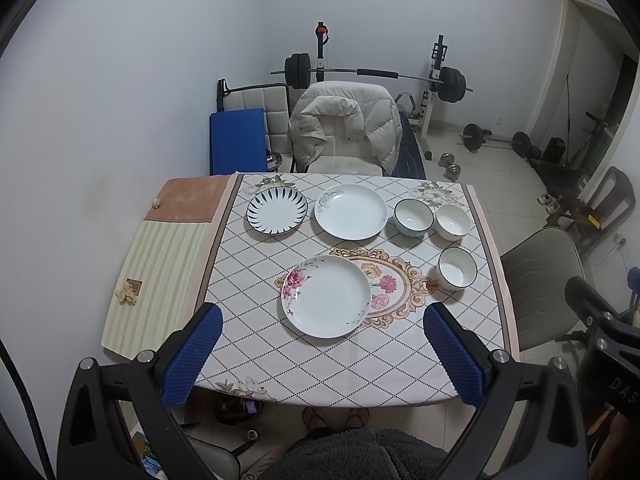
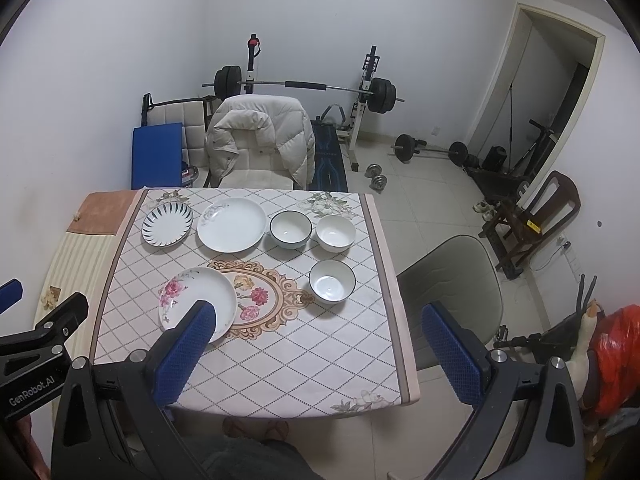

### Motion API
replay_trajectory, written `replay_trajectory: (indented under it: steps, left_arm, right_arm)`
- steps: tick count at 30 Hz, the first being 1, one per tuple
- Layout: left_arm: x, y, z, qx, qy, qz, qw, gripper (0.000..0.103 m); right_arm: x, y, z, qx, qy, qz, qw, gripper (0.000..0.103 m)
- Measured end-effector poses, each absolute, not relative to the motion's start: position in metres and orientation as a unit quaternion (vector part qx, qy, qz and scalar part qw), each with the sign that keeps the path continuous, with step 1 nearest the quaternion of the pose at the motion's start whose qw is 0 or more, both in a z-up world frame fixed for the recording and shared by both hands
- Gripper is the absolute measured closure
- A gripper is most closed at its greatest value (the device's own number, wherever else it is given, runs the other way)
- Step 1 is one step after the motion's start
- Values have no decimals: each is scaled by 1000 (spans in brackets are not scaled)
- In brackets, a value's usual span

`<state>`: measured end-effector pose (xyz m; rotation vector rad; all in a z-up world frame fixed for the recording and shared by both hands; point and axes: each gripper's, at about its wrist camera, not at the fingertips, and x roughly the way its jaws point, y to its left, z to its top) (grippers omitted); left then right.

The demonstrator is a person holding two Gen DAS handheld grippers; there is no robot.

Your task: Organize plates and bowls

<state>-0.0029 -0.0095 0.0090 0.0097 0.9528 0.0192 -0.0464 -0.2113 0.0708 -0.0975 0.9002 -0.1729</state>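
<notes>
On the diamond-patterned tablecloth (image 1: 280, 352) lie three plates: a blue-striped plate (image 1: 277, 211) far left, a plain white plate (image 1: 351, 211) beside it, and a pink-flower plate (image 1: 326, 301) nearer me. Three white bowls stand at the right: a dark-rimmed bowl (image 1: 413, 217), a white bowl (image 1: 453, 221) and a dark-rimmed bowl (image 1: 457, 267) closer in. My left gripper (image 1: 322, 320) hangs open high above the table's near edge, holding nothing. My right gripper (image 2: 320, 318) is also open and high, further right; the flower plate (image 2: 192, 300) sits behind its left finger.
A chair draped with a cream jacket (image 1: 344, 128) stands behind the table, and a grey chair (image 1: 540, 280) at its right side. A striped cloth (image 1: 160, 280) covers the table's left part. A barbell rack (image 1: 376, 76) and loose weights fill the back. A person's legs (image 1: 352, 456) are below.
</notes>
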Motion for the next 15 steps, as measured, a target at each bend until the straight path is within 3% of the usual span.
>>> replay_trajectory:
  steps: [15]
  left_arm:
    - [-4,-10,12,4,457,8,889,0]
  right_arm:
    - [-46,-211,73,-46,435,-82,896,0]
